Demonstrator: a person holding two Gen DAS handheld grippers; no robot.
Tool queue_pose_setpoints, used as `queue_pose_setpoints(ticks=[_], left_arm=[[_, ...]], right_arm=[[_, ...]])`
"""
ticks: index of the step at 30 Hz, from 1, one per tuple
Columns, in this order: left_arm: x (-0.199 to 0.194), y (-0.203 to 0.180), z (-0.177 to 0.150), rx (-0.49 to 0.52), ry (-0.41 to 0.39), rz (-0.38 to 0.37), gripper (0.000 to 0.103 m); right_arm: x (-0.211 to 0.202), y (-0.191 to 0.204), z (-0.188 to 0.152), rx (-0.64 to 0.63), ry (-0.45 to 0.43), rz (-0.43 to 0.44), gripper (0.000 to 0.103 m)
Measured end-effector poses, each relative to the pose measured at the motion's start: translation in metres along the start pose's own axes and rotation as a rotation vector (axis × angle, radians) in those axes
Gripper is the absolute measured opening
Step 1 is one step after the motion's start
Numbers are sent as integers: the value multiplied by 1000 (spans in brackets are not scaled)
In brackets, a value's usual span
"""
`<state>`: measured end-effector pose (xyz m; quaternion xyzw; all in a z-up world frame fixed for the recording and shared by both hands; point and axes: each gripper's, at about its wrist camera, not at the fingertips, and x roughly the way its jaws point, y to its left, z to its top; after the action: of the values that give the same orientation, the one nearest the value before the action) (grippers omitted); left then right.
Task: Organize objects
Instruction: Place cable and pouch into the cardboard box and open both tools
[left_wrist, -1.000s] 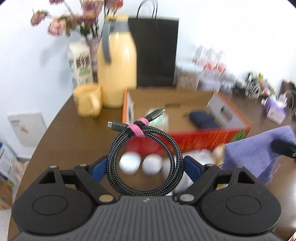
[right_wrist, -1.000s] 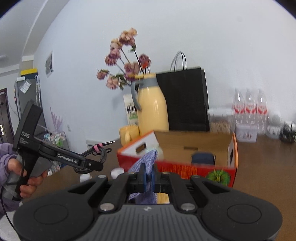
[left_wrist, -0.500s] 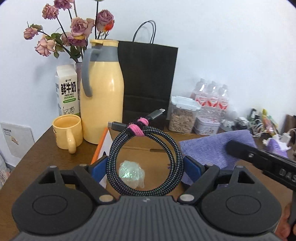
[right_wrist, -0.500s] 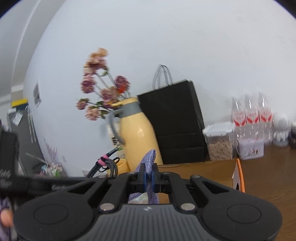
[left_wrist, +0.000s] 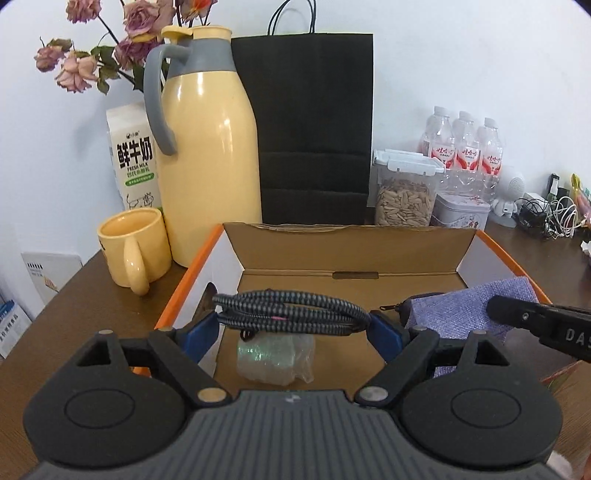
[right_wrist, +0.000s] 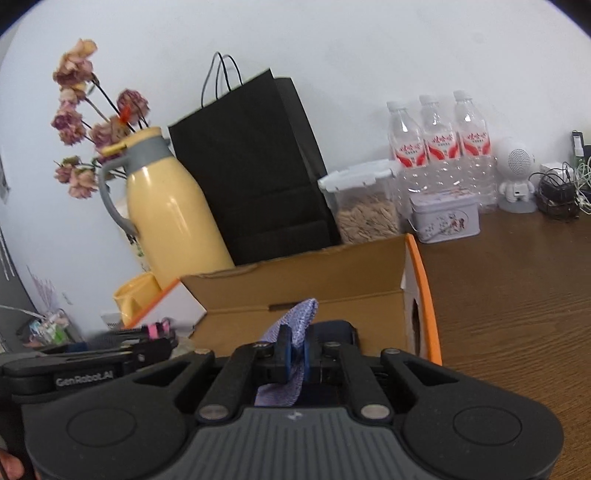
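My left gripper (left_wrist: 293, 326) is over the open orange-rimmed cardboard box (left_wrist: 347, 254). A coiled black braided cable (left_wrist: 291, 312) lies flat, edge-on, between its blue fingers (left_wrist: 201, 330); the fingers touch both ends of the coil. Below it in the box lies a clear plastic bag (left_wrist: 275, 356). My right gripper (right_wrist: 295, 352) is shut on a purple cloth (right_wrist: 291, 339) over the same box (right_wrist: 332, 280). The cloth (left_wrist: 469, 308) and a dark pouch (left_wrist: 406, 304) show at the box's right in the left wrist view.
Behind the box stand a yellow thermos (left_wrist: 207, 147), a yellow mug (left_wrist: 133, 247), a milk carton (left_wrist: 133, 158), a black paper bag (left_wrist: 306, 125), a seed container (left_wrist: 404, 192), a tin (left_wrist: 461, 214) and water bottles (left_wrist: 463, 147). Brown table (right_wrist: 517, 295) lies right.
The cable coil has tipped from upright to flat between the left fingers. Both grippers have moved forward and lower over the box; the cloth now hangs inside its right part.
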<state>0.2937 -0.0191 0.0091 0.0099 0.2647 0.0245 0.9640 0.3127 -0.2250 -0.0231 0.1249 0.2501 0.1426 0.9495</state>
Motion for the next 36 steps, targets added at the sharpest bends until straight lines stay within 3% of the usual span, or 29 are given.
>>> queue_pose_setpoints(ticks=[3, 6, 8, 11, 20, 30, 36], left_arm=[[-5, -3, -1, 3, -11, 12, 90], [-11, -4, -2, 9, -42, 33, 102], [-15, -3, -2, 2, -69, 40, 103], [-20, 0, 0, -24, -90, 30, 103], [-35, 7, 6, -79, -131, 16, 103], [-79, 4, 22, -83, -243, 4, 103], [-108, 8, 23, -84, -271, 2, 103]], right_arm=[[-1, 3, -2, -27, 2, -49, 16], [-5, 4, -2, -38, -1, -80, 53], [-11, 5, -2, -51, -17, -97, 81], [-19, 7, -1, -64, -37, -92, 100], [-30, 14, 0, -99, -48, -93, 103], [-81, 43, 8, -177, -260, -119, 103], [-105, 57, 4, -211, -280, -140, 103]])
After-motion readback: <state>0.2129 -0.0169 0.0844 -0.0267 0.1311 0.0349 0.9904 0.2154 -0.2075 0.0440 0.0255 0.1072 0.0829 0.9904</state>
